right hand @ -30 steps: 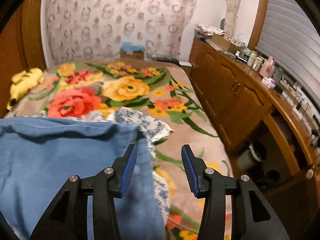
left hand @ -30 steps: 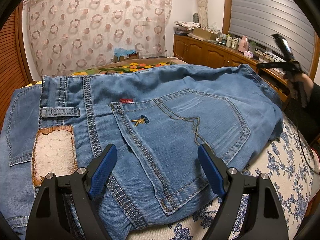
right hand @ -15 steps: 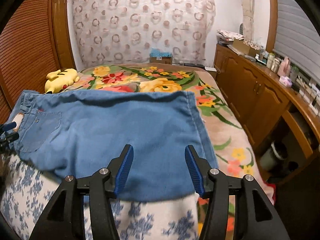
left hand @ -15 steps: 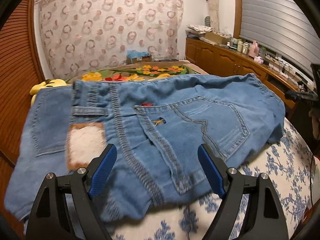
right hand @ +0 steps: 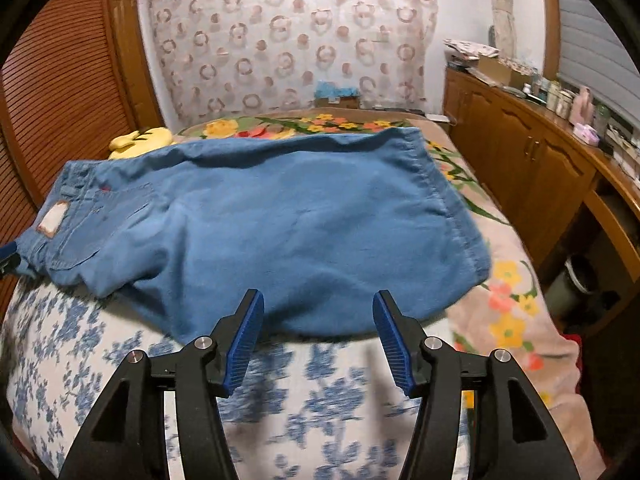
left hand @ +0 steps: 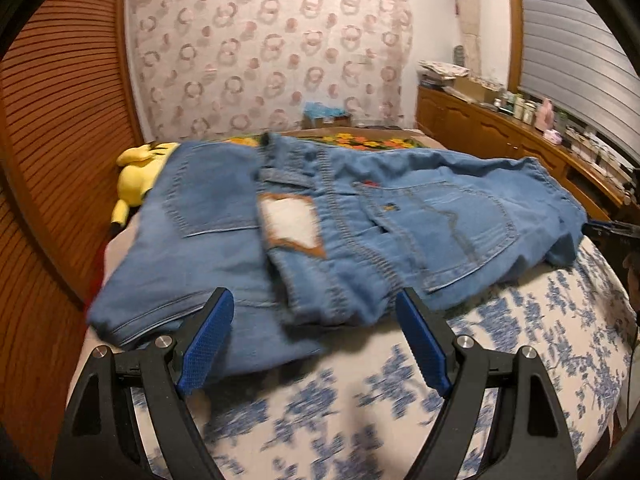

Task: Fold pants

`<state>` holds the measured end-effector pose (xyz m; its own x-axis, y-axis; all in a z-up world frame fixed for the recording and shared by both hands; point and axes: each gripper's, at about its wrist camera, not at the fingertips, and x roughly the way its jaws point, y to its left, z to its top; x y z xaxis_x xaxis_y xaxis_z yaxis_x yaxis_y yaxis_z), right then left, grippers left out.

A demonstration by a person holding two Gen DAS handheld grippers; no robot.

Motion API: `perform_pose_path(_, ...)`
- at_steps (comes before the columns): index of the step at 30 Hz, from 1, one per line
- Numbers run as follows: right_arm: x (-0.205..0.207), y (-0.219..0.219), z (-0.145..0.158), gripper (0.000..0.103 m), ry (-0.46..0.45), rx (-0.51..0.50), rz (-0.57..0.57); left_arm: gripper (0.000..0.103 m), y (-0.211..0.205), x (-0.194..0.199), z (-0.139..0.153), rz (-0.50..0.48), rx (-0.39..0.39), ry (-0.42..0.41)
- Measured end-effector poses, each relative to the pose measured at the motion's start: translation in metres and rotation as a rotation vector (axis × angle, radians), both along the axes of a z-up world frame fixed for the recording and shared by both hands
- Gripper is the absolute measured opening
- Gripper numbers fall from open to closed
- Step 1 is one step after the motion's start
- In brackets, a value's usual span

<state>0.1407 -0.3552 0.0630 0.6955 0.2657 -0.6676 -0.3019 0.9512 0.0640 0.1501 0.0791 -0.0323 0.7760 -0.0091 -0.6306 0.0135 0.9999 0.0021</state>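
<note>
A pair of blue denim jeans [left hand: 340, 224] lies folded on the bed, back pockets and a brown-edged white waist patch [left hand: 290, 224] facing up. In the right wrist view the jeans [right hand: 280, 220] spread across the bed, hem end to the right. My left gripper [left hand: 316, 344] is open and empty, just short of the jeans' near edge at the waist end. My right gripper [right hand: 318, 340] is open and empty, just short of the near edge at the leg end. The right gripper also shows at the far right of the left wrist view [left hand: 612, 236].
A white quilt with blue flowers [left hand: 360, 400] covers the near bed. A flowered blanket [right hand: 512, 320] lies beyond and to the right. A yellow plush toy [left hand: 138, 172] sits by the slatted wooden wall [left hand: 52, 160]. A wooden cabinet [right hand: 540, 168] with clutter runs along the right.
Both grippers have pulled back toward me and away from the jeans. More of the blue-flowered quilt shows in front. The jeans lie where they were.
</note>
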Motion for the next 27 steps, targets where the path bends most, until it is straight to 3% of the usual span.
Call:
perform_pose_path(3, -0.003, 0.007, 0.002, 0.059, -0.013, 0.004, 0.055, 0.084, 0.010, -0.001, -0.001, 0.028, -0.009, 0.003)
perform_pose_path(12, -0.008, 0.028, -0.007, 0.059, -0.006, -0.001, 0.174, 0.057, 0.004, 0.007, -0.015, -0.017, -0.014, 0.033)
perform_pose_path(14, -0.008, 0.033, -0.008, 0.059, 0.008, -0.004, 0.183, 0.044, 0.004, 0.010, -0.019, -0.017, -0.021, 0.053)
perform_pose_path(17, -0.005, 0.032, -0.009, 0.059, 0.021, -0.015, 0.201, 0.038, 0.004, 0.015, -0.026, -0.037, -0.042, 0.080)
perform_pose_path(27, 0.029, 0.056, -0.022, 0.059, 0.064, -0.144, 0.232, 0.035, 0.002, 0.029, -0.025, -0.062, -0.061, 0.098)
